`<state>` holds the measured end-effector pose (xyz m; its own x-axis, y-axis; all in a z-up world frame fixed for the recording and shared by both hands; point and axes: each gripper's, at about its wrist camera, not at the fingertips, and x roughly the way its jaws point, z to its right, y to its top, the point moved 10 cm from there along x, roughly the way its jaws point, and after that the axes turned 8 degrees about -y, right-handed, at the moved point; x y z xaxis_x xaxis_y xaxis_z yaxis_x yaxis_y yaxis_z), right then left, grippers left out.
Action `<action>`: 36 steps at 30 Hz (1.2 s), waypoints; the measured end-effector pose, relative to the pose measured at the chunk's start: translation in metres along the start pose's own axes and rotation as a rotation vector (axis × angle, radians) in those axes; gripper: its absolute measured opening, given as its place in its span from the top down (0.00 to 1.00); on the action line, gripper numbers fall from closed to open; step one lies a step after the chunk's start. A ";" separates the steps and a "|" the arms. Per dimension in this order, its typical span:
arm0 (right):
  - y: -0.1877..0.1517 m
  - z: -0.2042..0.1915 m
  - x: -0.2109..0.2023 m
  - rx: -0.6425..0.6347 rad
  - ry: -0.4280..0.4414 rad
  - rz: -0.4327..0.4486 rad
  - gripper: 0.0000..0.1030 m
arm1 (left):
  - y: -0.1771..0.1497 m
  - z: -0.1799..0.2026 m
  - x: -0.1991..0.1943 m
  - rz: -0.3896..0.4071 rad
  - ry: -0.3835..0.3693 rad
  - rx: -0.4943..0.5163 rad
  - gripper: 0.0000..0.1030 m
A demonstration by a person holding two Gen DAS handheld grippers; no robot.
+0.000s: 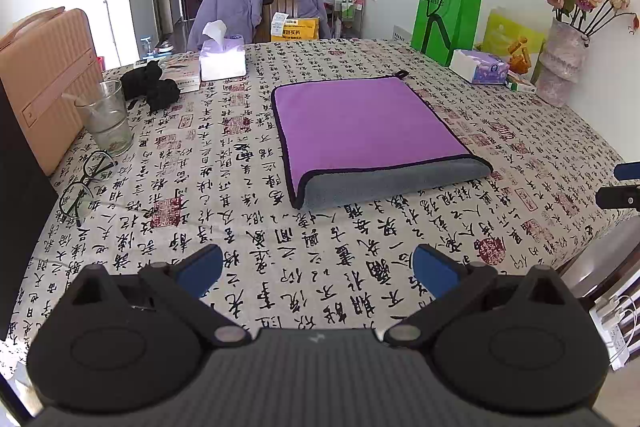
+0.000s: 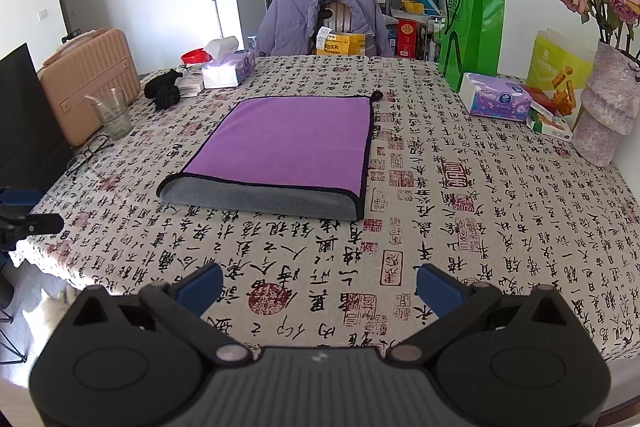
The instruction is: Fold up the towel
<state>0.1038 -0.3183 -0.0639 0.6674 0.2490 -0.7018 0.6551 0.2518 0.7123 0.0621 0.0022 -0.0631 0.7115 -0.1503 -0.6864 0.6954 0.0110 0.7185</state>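
Purple towel (image 1: 362, 125) folded on table (image 1: 360, 267), both grippers held apart from it.

Towel: purple face up, dark piping, grey underside showing along the fold facing the near edge; lies flat mid-table, hanging loop at its far corner. Tablecloth: printed black calligraphy and red seal stamps. Left gripper (image 1: 318, 269): blue-padded fingers spread wide, empty, over the near edge. Right gripper (image 2: 320, 285): fingers likewise spread, empty. Green paper bag (image 1: 446, 13) at far right edge, white characters, not clearly legible. Tissue box (image 1: 222, 61) at far left.

One towel (image 1: 368, 123), two tissue boxes (image 1: 222, 61) (image 1: 479, 66), one glass (image 1: 105, 117), two claws (image 1: 318, 269) (image 2: 319, 287).
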 end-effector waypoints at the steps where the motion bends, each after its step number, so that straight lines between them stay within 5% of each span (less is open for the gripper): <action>1: 0.000 0.000 0.000 0.000 0.000 0.000 0.00 | 0.000 -0.001 0.000 0.000 -0.001 -0.001 0.00; 36: 0.009 0.000 0.032 -0.001 0.004 -0.025 0.00 | 0.008 -0.007 0.022 -0.026 0.013 0.005 0.00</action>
<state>0.1309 -0.3084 -0.0797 0.6492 0.2461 -0.7197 0.6714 0.2592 0.6943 0.0839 0.0060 -0.0734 0.6942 -0.1375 -0.7066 0.7135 0.0021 0.7006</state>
